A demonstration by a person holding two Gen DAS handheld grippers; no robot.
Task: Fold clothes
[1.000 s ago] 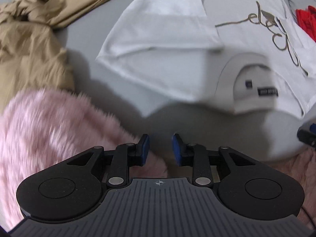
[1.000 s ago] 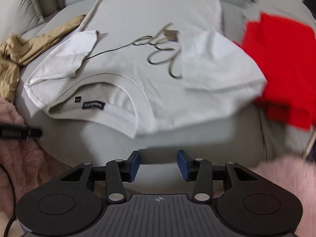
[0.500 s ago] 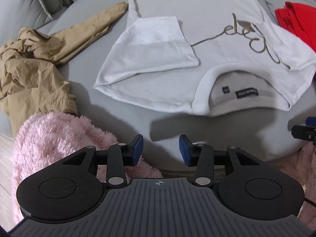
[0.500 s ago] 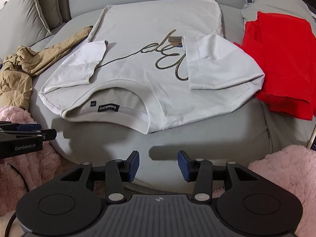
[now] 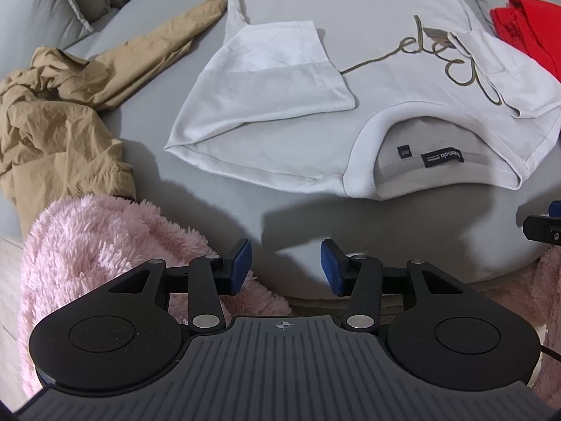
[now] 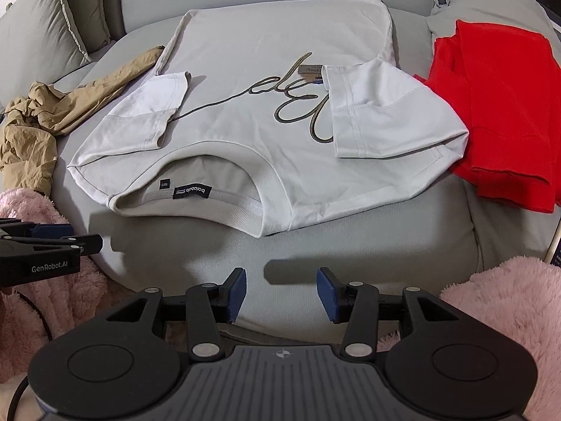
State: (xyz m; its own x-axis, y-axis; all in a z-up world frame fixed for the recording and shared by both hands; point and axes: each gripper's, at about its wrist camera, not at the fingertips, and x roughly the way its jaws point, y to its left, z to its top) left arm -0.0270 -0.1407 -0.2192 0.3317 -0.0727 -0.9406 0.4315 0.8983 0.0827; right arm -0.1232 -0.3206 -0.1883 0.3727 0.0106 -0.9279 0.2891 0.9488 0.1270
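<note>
Lying collar-near on the sofa [image 6: 350, 245], the white tee [image 6: 263, 133] has both sleeves folded in. Only the right view shows the whole red garment [image 6: 498, 112]. Both the left gripper [image 5: 285, 268] and right gripper [image 6: 280, 289] are opening, empty.

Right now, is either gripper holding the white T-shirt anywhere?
No. The left gripper is opening with nothing between its fingers, and so is the right gripper. The white T-shirt lies free on the sofa cushion.

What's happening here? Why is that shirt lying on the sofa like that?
Someone is folding clothes with two handheld grippers. The white T-shirt lies flat on the grey sofa, both sleeves already folded in. The left gripper and right gripper hover near its collar, jaws opening, holding nothing. A red garment and a crumpled tan one wait at the sides.
</note>
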